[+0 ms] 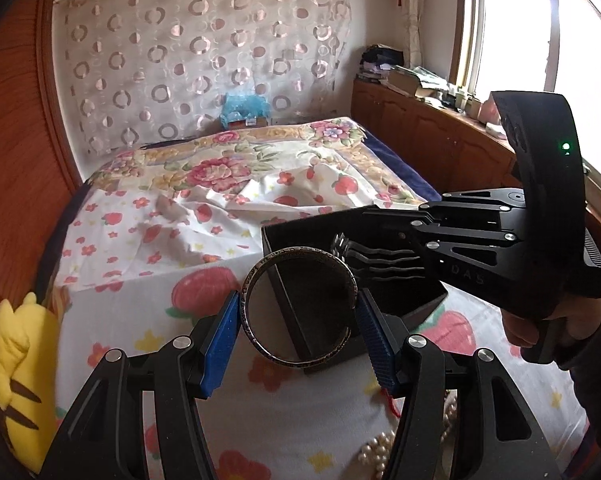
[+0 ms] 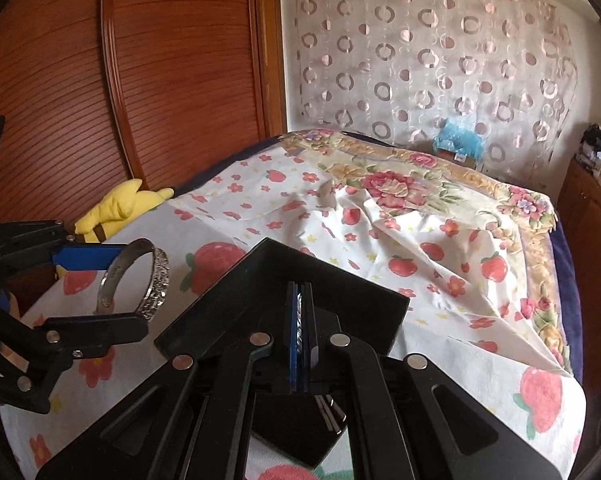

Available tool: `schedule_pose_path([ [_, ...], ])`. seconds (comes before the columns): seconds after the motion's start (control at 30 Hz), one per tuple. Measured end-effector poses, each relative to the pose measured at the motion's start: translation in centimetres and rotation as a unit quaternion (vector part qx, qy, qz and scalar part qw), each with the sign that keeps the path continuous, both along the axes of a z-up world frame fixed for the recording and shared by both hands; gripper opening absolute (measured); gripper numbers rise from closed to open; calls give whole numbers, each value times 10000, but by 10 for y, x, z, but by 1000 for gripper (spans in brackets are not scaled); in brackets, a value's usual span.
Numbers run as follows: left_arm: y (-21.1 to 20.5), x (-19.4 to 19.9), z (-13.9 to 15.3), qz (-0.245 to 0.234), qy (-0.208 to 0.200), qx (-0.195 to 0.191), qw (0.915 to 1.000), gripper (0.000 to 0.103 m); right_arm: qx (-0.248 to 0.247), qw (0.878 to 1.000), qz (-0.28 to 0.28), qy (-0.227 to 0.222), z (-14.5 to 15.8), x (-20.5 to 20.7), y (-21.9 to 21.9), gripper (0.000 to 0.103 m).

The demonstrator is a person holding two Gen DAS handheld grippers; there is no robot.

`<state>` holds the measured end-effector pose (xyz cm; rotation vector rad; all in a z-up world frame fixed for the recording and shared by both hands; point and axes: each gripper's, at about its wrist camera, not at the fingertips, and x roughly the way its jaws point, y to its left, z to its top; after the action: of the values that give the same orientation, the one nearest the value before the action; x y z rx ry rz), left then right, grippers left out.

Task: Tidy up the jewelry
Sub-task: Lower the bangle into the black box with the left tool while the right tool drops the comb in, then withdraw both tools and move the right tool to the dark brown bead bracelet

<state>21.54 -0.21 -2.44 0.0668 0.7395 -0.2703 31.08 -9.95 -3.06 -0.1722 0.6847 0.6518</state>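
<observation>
My left gripper (image 1: 298, 312) is shut on a silver engraved bangle (image 1: 260, 272), held upright between the blue pads just in front of an open black box (image 1: 276, 244) on the strawberry-print sheet. The bangle also shows in the right wrist view (image 2: 158, 280), held by the left gripper (image 2: 100, 288). My right gripper (image 2: 300, 320) is shut, its pads pinched together over the black box (image 2: 360, 300); whether they hold the box wall is unclear. In the left wrist view the right gripper (image 1: 340, 250) reaches into the box from the right. A pearl necklace (image 1: 380, 452) and a red cord (image 1: 392, 404) lie near the left gripper.
The bed has a rumpled strawberry sheet (image 2: 420, 240) and a floral blanket (image 1: 228, 168) behind. A yellow plush toy (image 1: 16, 368) lies at the bed's left edge by the wooden wardrobe (image 2: 60, 80). A wooden cabinet (image 1: 440, 136) with clutter stands under the window at the right.
</observation>
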Motion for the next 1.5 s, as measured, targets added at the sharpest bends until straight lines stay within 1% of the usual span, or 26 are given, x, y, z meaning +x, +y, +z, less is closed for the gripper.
schedule_pose_path([
  [0.2,-8,26,-2,-85,75,-29,9999,56,-1,9997,-254,-55,1,1,-24,4],
  [0.37,-17,39,-7,-162,78,75,9998,56,41,9990,-445,-93,4,-4,-48,7],
  [0.4,-19,41,-7,-170,81,81,9998,56,67,9988,-467,-98,5,-5,-52,8],
  [0.47,-21,45,-9,-182,69,88,9998,56,104,9987,-488,-115,6,-9,-58,13],
  [0.53,-25,49,-9,-195,48,133,9997,56,88,9985,-525,-140,5,-11,-62,21],
  [0.8,-43,56,-4,-326,2,176,9993,56,21,9979,-623,-160,-5,-25,-70,21],
  [1.0,-32,43,5,-224,-103,87,9997,56,60,9974,-702,-123,-9,-37,-78,22],
  [1.23,-6,3,14,-38,-208,-38,9998,56,38,9970,-757,-128,-17,-72,-83,22],
  [1.37,3,-22,13,31,-222,-34,9997,56,36,9968,-792,-100,-20,-95,-85,22],
  [1.5,7,-49,7,55,-174,-107,9998,56,79,9961,-881,-37,-24,-112,-89,22],
])
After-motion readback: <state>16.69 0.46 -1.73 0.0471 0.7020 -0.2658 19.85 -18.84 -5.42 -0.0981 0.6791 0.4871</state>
